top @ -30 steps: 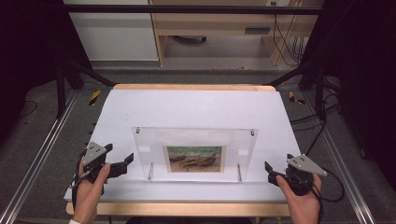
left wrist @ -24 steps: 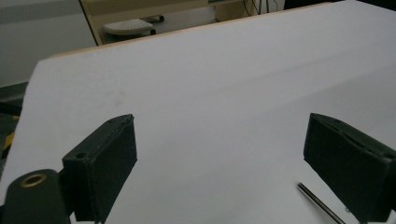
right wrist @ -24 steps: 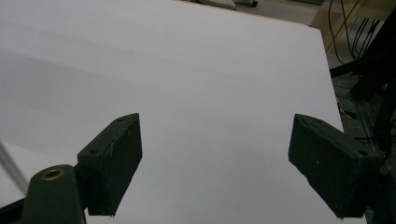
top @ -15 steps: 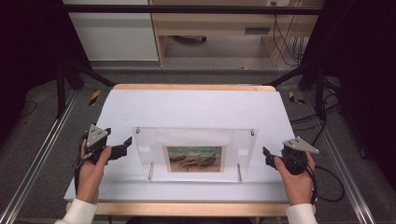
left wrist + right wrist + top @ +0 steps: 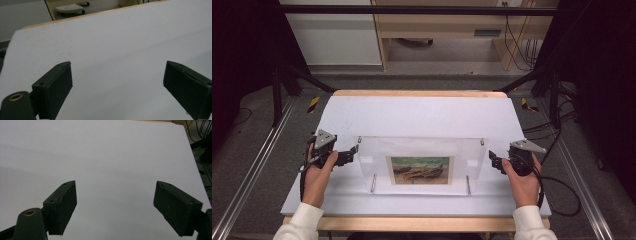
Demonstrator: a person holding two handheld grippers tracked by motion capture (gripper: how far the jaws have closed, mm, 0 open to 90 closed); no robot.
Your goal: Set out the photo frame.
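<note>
- High view: I've got the clear acrylic picture frame (image 5: pixel 422 165) w/ a boat painting lying flat mid-table on the white sheet-covered table (image 5: pixel 422 112).
- L gripper (image 5: pixel 353 153) sits just beside the frame's left edge, jaws wide, nothing between.
- R gripper (image 5: pixel 492 161) just off the right edge, jaws wide, empty.
- Gripper views: bare white sheet between both jaw pairs.

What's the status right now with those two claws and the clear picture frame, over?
Left gripper open, at the clear frame's left edge. Right gripper open, just off its right edge. Frame flat on the white sheet, not gripped. Nothing in the way.
</note>
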